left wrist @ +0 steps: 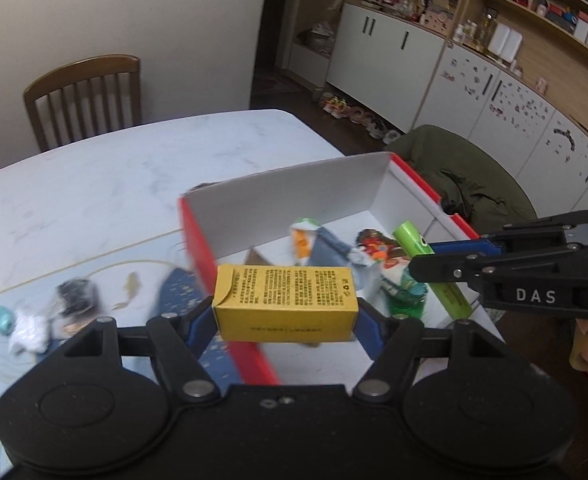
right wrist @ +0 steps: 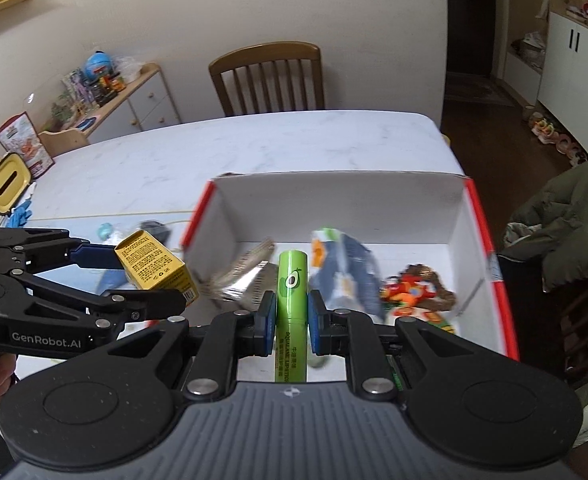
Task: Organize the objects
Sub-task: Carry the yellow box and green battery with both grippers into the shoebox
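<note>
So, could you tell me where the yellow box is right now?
The yellow box is clamped in the left gripper, held beside the red-edged box's left wall.

Materials and finishes, both wrist views.

You hold a matt yellow printed-card carton (left wrist: 285,304) in the left gripper (left wrist: 284,320), whose body is matt black plastic with blue pads and bright metal pivot pins. Your right gripper (right wrist: 290,320) clamps a glossy green plastic tube (right wrist: 292,312). The box (right wrist: 413,196) looks like smooth white card, red outside. The table (right wrist: 254,148) is smooth, marble-patterned; the chair (right wrist: 268,76) is varnished wood.
</note>
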{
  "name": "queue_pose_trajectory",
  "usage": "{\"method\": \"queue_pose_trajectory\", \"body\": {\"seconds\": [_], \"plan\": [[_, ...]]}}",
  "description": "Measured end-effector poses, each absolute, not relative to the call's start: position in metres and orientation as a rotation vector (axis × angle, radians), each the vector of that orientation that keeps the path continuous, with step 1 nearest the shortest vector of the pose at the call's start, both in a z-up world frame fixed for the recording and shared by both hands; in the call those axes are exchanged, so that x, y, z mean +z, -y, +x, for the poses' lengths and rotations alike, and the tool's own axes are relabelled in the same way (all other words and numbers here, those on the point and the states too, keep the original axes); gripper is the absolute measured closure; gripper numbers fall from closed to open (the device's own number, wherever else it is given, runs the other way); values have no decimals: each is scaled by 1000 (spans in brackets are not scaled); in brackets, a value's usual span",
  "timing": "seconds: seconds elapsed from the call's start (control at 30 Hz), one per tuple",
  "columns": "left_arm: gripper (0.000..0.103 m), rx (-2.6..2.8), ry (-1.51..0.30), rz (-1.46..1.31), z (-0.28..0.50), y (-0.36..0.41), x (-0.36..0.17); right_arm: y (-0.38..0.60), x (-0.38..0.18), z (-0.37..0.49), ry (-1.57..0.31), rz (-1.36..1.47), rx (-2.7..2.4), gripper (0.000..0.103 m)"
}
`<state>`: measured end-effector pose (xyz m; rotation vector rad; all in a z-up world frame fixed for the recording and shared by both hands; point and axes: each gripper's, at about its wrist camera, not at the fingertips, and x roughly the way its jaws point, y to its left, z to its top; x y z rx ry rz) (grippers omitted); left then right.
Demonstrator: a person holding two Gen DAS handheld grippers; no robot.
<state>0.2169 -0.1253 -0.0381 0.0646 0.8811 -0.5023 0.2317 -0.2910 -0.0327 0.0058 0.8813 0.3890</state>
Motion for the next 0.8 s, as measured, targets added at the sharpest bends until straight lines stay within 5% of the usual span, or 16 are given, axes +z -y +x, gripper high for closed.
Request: {"method": "queue_pose_trajectory", "body": {"seconds": [0.8], "plan": [[34,-504,-1058,214,273,217,-89,334,-79,318,-991,-34,369,87]]}}
